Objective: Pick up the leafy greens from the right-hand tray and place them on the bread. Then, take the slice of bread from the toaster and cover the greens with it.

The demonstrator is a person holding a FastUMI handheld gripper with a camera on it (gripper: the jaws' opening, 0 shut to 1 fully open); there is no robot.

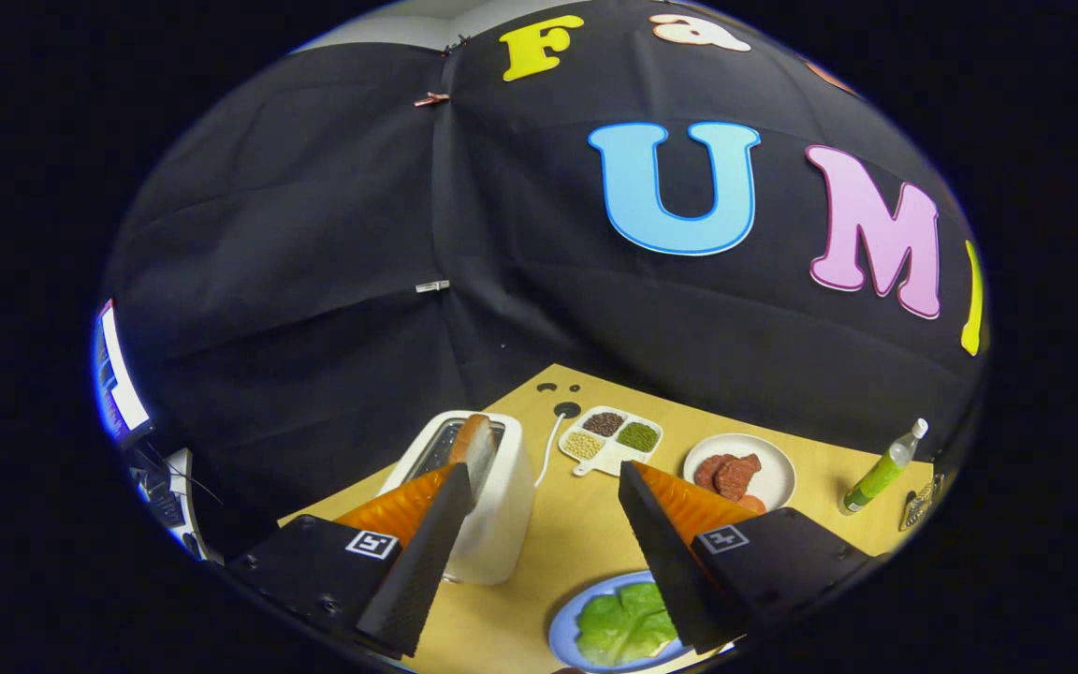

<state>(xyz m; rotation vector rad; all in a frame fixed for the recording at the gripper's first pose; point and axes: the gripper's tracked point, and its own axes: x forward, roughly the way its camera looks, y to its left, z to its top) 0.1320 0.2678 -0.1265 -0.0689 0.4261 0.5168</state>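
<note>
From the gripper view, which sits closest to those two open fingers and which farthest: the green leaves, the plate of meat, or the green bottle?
The gripper is open, holding nothing.
1. Leafy greens: on the blue plate, just below and between the fingers.
2. Plate of meat: beyond the right finger, further back on the table.
3. Green bottle: farthest, off to the right past the meat.

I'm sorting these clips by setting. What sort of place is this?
Likely a staged kitchen-table booth, not a real kitchen: a wooden table against a black cloth wall, with a toaster and a blue plate of greens. The gripper hangs open above them.
</note>
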